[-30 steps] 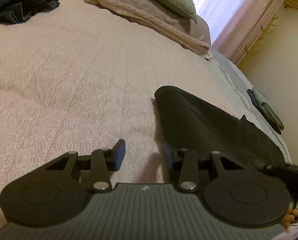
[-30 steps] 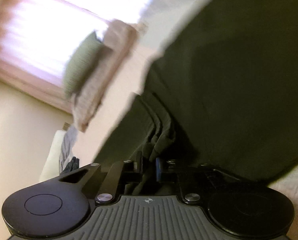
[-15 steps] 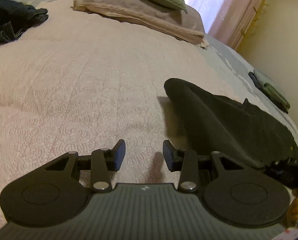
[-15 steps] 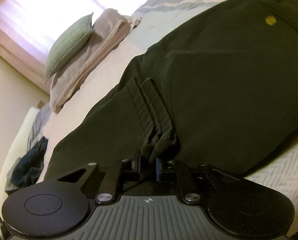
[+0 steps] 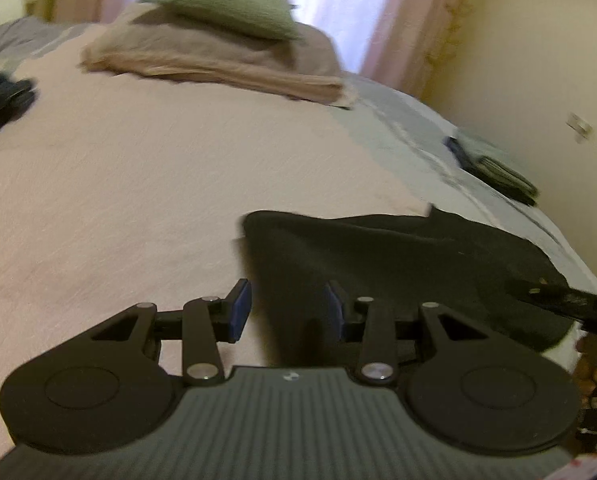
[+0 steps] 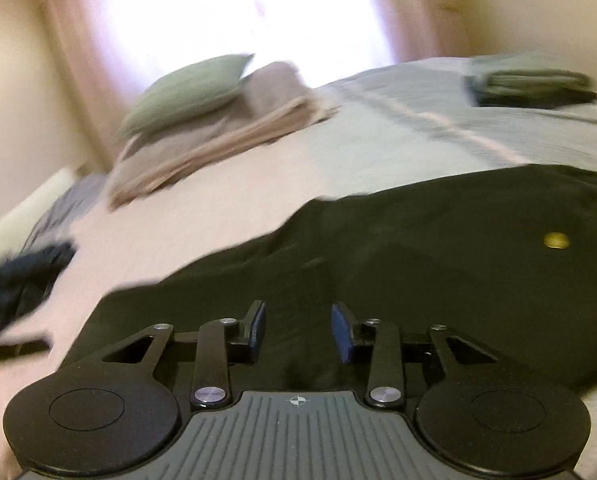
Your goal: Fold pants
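Note:
Dark pants [image 5: 398, 256] lie folded flat on the pink bedspread [image 5: 138, 184]; the right wrist view shows them [image 6: 418, 264] spread wide, with a small yellow spot [image 6: 556, 240] on the cloth. My left gripper [image 5: 288, 310] stands open just over the pants' left end, nothing between its fingers. Low over the pants' near edge, my right gripper [image 6: 298, 328] is open and holds nothing. The right gripper's dark tip [image 5: 570, 302] also shows at the right edge of the left wrist view. Both views are motion-blurred.
A green cushion [image 5: 222, 4] on a beige pillow [image 5: 218, 60] lies at the head of the bed. Dark crumpled clothes [image 5: 0, 96] sit at the far left. A stack of folded garments [image 6: 530, 84] rests on the grey strip near the wall. A hand [image 5: 594, 364] shows at right.
My right gripper has let go of the bunched pants cloth and opened; the pants now lie flat. Both grippers have swung so the views tilt up toward the window.

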